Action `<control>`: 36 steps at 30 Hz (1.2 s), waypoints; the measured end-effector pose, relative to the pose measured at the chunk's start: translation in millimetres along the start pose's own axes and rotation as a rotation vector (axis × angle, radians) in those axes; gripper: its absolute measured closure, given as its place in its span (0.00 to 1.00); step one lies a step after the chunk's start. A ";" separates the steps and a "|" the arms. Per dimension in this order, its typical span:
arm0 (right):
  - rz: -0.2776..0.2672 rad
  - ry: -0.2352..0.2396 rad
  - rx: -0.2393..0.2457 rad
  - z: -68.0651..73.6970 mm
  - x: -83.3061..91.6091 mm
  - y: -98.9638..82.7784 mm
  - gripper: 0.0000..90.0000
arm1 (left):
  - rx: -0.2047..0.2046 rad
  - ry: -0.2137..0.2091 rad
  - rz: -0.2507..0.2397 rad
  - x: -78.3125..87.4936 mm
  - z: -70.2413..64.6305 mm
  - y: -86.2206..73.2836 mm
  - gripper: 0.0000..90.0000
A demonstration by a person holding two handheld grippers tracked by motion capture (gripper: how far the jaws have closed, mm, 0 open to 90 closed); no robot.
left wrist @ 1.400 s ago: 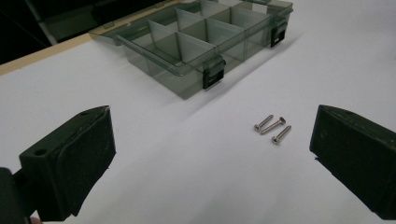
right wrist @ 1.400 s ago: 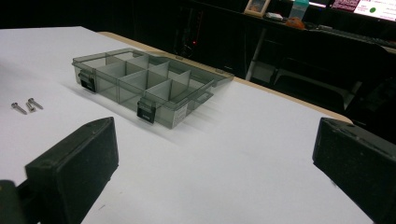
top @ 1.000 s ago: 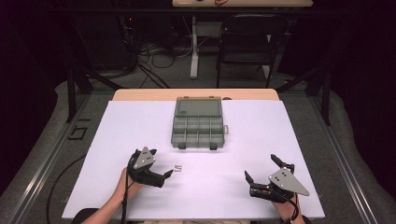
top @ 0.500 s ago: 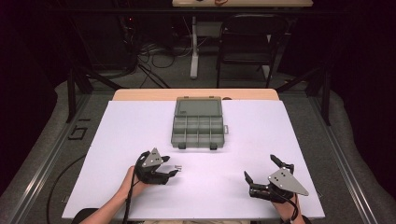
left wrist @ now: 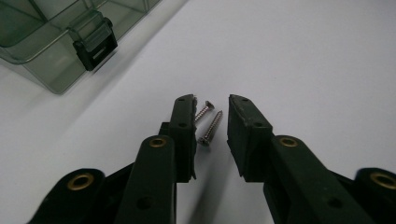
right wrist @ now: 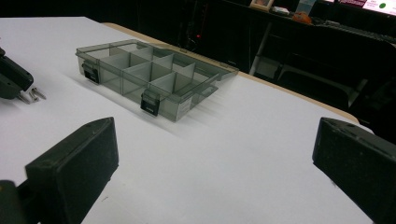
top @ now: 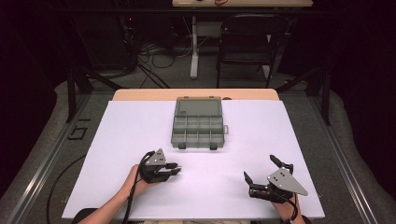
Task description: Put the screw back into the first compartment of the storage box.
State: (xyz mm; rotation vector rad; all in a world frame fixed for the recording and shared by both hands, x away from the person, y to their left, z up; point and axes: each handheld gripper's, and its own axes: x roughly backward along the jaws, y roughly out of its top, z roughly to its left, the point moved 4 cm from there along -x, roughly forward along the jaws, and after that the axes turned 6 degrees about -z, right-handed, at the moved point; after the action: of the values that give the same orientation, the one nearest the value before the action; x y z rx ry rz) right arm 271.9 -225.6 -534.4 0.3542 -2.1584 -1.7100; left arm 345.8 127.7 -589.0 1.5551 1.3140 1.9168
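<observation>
On the white tabletop (top: 140, 130), a grey see-through compartment box (top: 198, 122) sits open toward 12 o'clock, its lid lying flat behind the divided tray and two black latches on its near wall. In the high view, the left gripper (top: 175, 169) rests low on the tabletop at about 7 o'clock, held by the person's left hand (top: 135, 179), and points toward 3 o'clock. The left gripper view shows its jaws parted a little, released, with two small screws (left wrist: 208, 122) lying on the tabletop in the gap between them; one screw lies right beside the left jaw, though contact cannot be told. The box's corner and one latch (left wrist: 95, 44) lie well apart toward 10 o'clock in that view. The right gripper (top: 261, 170) sits at about 5 o'clock in the high view, jaws spread wide and holding nothing. Its own view looks past the wide jaws to the box (right wrist: 154, 77).
</observation>
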 end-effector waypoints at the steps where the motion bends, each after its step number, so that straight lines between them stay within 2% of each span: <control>1: 0.000 0.000 0.000 0.0 0.0 0.0 0.00 | 0.000 -0.002 0.009 -1.7 0.7 -0.3 0.83; 7: 0.009 0.002 0.004 0.2 0.5 -0.3 0.00 | 0.000 -0.015 0.015 -4.0 2.7 -1.7 0.94; 11: 0.006 0.001 0.005 0.4 -0.3 -0.5 0.00 | -0.004 -0.033 0.008 -4.1 2.0 -1.3 0.96; 13: 0.008 0.004 0.005 0.8 -0.4 -0.6 0.00 | -0.018 -0.035 0.013 -3.7 2.2 -1.2 0.97; 20: 0.009 0.003 0.004 0.5 -0.7 -0.8 0.00 | -0.030 -0.045 0.009 -1.0 0.4 0.9 0.97; 30: 0.009 0.001 0.007 0.5 -0.2 -0.7 0.00 | -0.015 -0.013 -0.017 10.7 7.2 6.8 0.97; 36: 0.011 0.005 0.006 0.7 -0.5 -0.9 0.00 | -0.014 0.011 -0.032 21.7 18.3 15.7 0.97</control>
State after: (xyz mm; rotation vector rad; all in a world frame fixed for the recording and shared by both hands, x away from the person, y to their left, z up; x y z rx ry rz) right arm 272.0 -225.0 -535.5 0.3478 -2.1584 -1.6949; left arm 359.2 143.7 -564.2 1.5102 1.3186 1.9140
